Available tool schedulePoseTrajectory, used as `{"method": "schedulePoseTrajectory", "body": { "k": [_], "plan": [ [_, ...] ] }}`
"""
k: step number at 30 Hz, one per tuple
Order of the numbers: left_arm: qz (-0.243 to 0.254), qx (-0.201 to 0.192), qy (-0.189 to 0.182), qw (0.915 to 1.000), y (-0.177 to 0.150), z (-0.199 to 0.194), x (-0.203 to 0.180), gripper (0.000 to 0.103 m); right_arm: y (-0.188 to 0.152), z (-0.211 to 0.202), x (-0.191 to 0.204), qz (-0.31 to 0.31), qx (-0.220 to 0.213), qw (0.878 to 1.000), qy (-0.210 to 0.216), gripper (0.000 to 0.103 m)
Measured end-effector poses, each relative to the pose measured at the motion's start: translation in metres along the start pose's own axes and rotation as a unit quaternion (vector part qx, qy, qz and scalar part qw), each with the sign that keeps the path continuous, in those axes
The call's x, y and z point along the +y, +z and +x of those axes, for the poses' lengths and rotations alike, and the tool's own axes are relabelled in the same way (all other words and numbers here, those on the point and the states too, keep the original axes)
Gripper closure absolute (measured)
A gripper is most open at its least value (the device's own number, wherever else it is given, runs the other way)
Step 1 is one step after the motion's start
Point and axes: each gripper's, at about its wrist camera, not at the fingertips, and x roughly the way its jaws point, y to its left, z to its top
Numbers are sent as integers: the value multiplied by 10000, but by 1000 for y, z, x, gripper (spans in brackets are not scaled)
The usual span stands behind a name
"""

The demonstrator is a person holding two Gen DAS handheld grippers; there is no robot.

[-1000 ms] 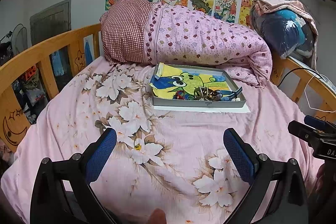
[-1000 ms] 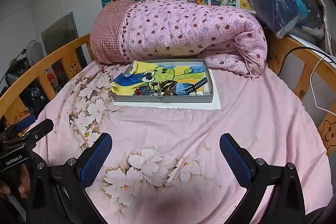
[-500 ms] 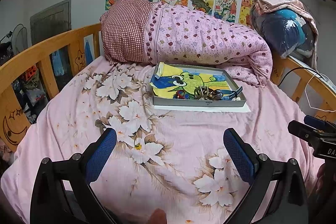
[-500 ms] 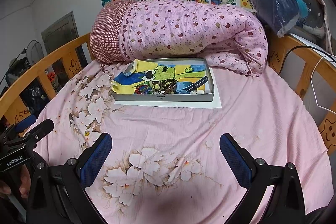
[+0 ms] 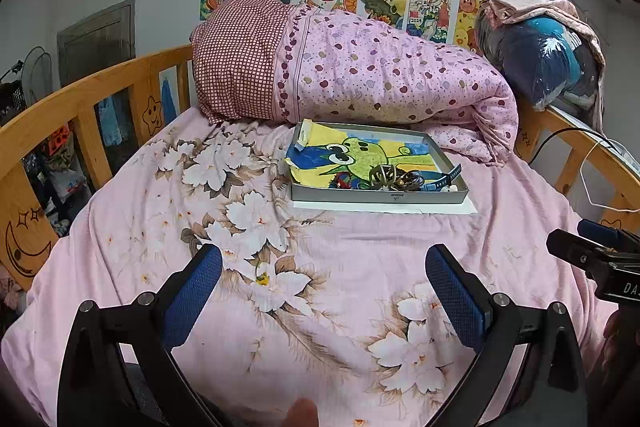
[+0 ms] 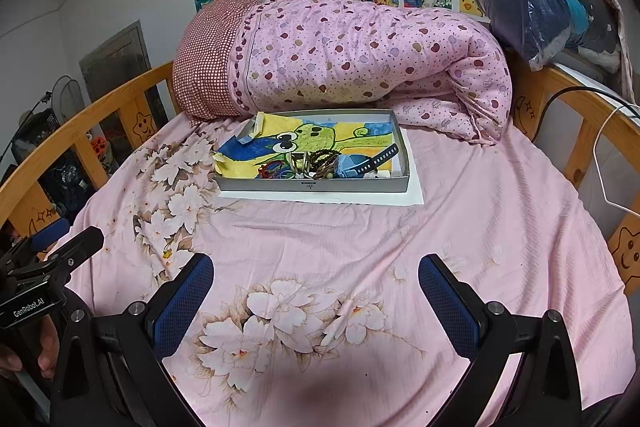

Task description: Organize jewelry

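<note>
A shallow grey tray (image 5: 380,195) (image 6: 312,184) lined with a frog drawing lies on the pink floral bed, on a white sheet of paper (image 6: 414,195). A heap of jewelry (image 5: 396,181) (image 6: 316,165) lies along its near edge: bracelets, beads and a dark blue watch strap (image 6: 380,157). My left gripper (image 5: 324,271) is open and empty, hovering over the bedsheet well short of the tray. My right gripper (image 6: 316,283) is open and empty, also short of the tray. Each gripper shows at the edge of the other's view.
A rolled pink dotted quilt (image 5: 360,75) lies right behind the tray. Wooden bed rails (image 5: 80,107) run along both sides. A plastic-wrapped blue bundle (image 6: 540,3) sits at the back right. A white cable (image 6: 600,167) hangs by the right rail.
The right gripper's view has edged slightly closer to the tray. The left gripper has stayed nearly still. Both stay open.
</note>
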Motion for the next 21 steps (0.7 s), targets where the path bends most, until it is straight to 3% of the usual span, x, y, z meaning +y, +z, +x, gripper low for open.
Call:
{"method": "schedulePoseTrajectory", "body": {
  "k": [21],
  "plan": [
    [-2, 1, 7, 10000, 0, 0, -1, 3, 1, 0, 1, 6, 15, 10000, -6, 0]
  ]
}}
